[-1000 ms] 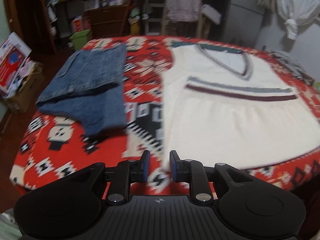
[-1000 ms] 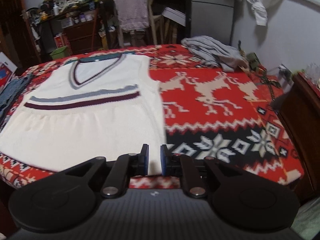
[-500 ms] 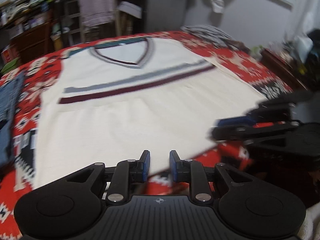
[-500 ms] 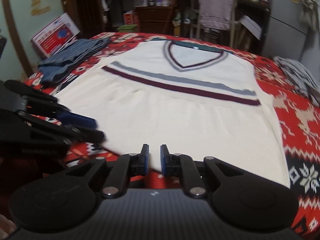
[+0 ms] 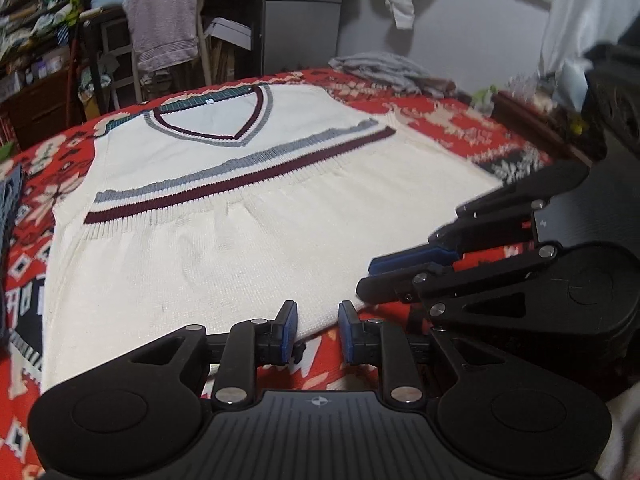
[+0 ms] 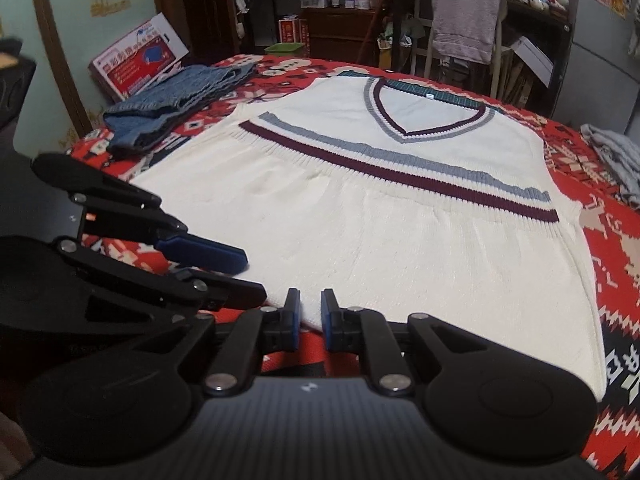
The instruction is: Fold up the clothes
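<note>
A cream V-neck knit vest with a grey and a maroon stripe lies flat on the red patterned blanket, neck away from me. My left gripper hovers at the near hem, open, with only the hem edge showing in its gap. My right gripper is open at the same hem, close beside it. Each appears in the other's view: the right gripper at the right, the left gripper at the left, both over the hem with fingers apart.
Folded blue denim lies at the blanket's far left. A grey garment lies bunched at the far right. Behind stand a chair draped with a towel, cluttered shelves and a red box. Dark furniture flanks the right side.
Both grippers have swung inward from the vest's two lower corners to the middle of the hem and now sit side by side. Their finger gaps look unchanged.
</note>
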The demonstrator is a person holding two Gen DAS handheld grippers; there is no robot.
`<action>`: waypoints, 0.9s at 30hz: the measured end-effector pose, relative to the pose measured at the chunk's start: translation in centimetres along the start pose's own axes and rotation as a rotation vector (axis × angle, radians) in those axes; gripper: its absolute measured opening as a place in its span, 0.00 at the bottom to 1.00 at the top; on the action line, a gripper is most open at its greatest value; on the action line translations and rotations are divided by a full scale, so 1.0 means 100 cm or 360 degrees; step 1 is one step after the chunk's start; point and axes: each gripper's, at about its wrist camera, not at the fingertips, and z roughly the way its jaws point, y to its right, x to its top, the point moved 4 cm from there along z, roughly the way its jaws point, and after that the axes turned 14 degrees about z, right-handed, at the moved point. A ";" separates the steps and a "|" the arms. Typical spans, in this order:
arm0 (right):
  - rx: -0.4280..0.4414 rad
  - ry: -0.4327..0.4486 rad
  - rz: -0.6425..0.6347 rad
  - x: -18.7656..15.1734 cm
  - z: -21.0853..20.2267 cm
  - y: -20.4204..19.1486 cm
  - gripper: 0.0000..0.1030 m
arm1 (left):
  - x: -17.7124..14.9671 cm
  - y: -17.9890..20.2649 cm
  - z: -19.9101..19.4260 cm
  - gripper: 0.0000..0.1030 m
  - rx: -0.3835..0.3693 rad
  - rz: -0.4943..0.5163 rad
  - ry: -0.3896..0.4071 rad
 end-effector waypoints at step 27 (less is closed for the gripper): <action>-0.0137 -0.0003 -0.0007 -0.006 -0.009 0.015 0.12 | -0.010 -0.017 -0.004 0.13 0.0016 -0.0082 -0.0028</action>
